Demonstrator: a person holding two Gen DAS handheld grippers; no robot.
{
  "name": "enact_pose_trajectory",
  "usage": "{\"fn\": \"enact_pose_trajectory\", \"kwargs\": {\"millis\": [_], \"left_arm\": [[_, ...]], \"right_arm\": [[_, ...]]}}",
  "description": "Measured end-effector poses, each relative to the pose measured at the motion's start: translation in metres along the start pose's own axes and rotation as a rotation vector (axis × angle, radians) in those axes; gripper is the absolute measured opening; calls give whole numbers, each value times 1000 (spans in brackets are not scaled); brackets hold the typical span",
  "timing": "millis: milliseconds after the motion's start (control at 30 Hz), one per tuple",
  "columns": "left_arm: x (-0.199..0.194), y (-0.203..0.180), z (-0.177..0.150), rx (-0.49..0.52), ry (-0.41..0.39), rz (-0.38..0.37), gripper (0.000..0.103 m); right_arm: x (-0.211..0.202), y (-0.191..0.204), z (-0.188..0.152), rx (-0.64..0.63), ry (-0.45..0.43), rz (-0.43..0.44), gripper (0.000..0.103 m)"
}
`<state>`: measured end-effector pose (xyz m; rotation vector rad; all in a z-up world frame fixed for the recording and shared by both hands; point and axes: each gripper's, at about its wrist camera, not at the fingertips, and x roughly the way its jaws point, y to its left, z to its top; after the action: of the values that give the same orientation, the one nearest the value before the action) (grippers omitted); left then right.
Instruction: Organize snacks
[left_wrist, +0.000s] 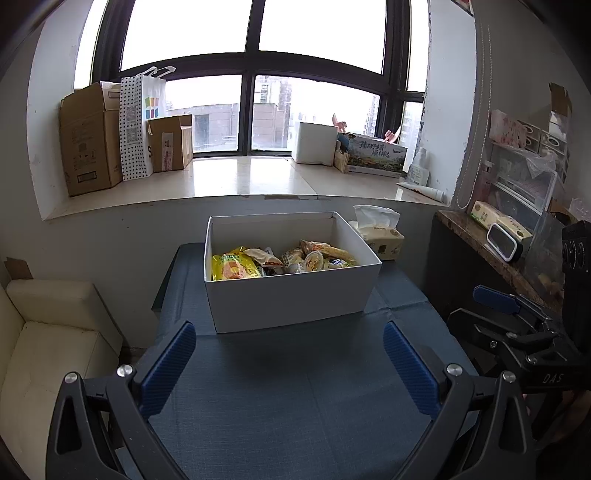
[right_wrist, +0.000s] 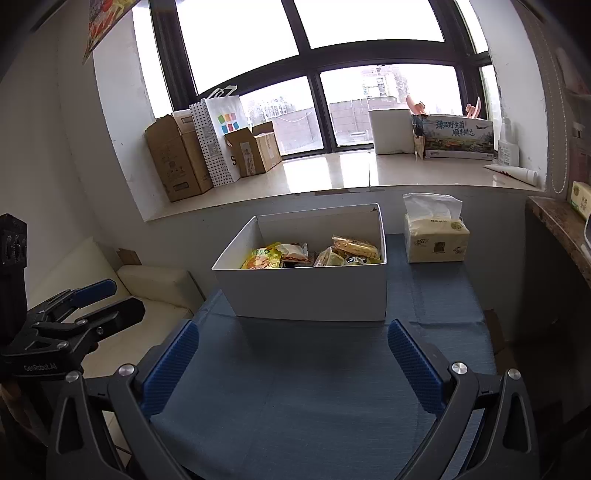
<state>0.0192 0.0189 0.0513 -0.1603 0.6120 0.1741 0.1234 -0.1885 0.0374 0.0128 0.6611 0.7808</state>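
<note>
A white cardboard box (left_wrist: 295, 299) (right_wrist: 314, 295) stands on a blue-covered table (left_wrist: 288, 398) (right_wrist: 295, 391). Several wrapped snacks lie inside it, among them a yellow packet (left_wrist: 233, 268) (right_wrist: 261, 259) at the left and paler packets (left_wrist: 325, 254) (right_wrist: 354, 248) at the right. My left gripper (left_wrist: 290, 332) is open, held back from the box's near wall with nothing between its blue pads. My right gripper (right_wrist: 293, 332) is open too, also short of the box and holding nothing. Each gripper appears at the edge of the other's view: the right gripper (left_wrist: 517, 317) and the left gripper (right_wrist: 88, 306).
A tissue pack (left_wrist: 380, 236) (right_wrist: 436, 236) sits right of the box. A cream sofa (left_wrist: 48, 332) is left of the table. A brown counter (left_wrist: 491, 247) with clutter runs along the right. Cardboard boxes (left_wrist: 92, 140) and a dotted bag (left_wrist: 136, 125) line the windowsill.
</note>
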Motion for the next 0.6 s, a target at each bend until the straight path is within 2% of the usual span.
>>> {"fn": "enact_pose_trajectory", "kwargs": {"millis": [600], "left_arm": [[7,-4,-3,3,25,-17,103]], "right_arm": [[1,5,-3,-11,10,5,103]]}}
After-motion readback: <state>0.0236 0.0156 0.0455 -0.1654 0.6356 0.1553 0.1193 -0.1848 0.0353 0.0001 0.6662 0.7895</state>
